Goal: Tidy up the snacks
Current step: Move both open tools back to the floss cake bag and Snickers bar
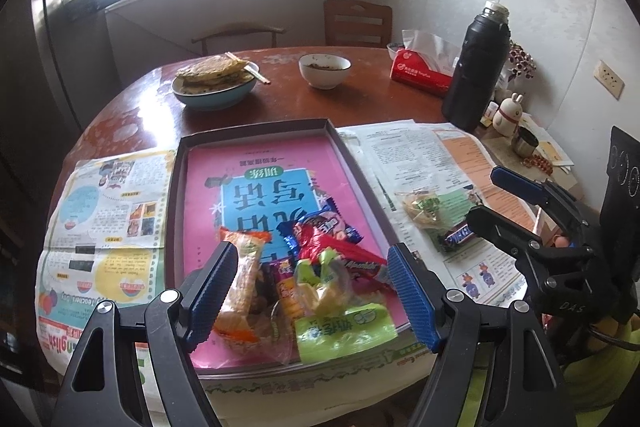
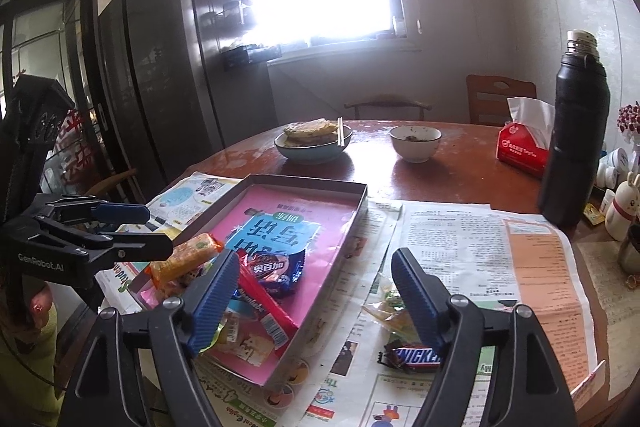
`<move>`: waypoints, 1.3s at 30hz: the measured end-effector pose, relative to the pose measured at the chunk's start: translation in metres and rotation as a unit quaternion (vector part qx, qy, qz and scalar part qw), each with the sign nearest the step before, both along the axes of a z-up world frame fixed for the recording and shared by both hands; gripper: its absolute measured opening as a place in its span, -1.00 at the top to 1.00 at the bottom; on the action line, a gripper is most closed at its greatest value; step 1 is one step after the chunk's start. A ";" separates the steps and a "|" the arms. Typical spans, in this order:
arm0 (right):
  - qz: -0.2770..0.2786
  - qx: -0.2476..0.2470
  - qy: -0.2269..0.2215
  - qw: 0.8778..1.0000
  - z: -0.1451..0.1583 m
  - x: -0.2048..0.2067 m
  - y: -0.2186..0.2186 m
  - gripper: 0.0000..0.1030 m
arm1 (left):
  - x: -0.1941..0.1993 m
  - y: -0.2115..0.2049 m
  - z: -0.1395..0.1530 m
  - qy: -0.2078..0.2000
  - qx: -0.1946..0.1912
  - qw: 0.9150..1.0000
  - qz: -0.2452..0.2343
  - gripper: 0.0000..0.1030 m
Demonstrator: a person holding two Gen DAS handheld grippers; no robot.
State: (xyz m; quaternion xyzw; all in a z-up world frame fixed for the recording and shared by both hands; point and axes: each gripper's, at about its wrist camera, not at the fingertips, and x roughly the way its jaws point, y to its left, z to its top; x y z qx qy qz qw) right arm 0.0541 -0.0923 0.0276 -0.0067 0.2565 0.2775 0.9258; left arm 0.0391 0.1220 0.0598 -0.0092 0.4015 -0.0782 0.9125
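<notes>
Snickers bar [image 2: 414, 355] half-hidden behind right gripper [image 2: 316, 299]; both grippers, including left gripper [image 1: 312, 293], seemingly gaping, empty.

The table [image 1: 360, 99] is reddish wood, glossy but worn in pale patches; on it lies matt printed newspaper [image 1: 104, 223]; beside this, the cardboard tray [image 1: 256, 127] holds shiny plastic snack wrappers [image 1: 320, 259]; behind the tray, a glazed ceramic bowl [image 1: 325, 71]; the flask [image 1: 476, 67] looks matt black.
</notes>
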 end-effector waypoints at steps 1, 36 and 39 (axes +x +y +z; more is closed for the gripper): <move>-0.002 0.001 -0.001 1.000 0.000 0.000 -0.001 -0.52 | 0.000 -0.002 0.001 -0.001 0.001 1.000 -0.003 -0.52; -0.115 0.026 0.005 0.993 0.000 0.014 -0.092 -0.55 | 0.047 -0.093 -0.007 0.030 0.017 0.995 -0.090 -0.52; -0.114 0.022 0.012 0.993 -0.004 0.016 -0.095 -0.55 | 0.056 -0.104 -0.012 0.041 0.017 0.994 -0.097 -0.52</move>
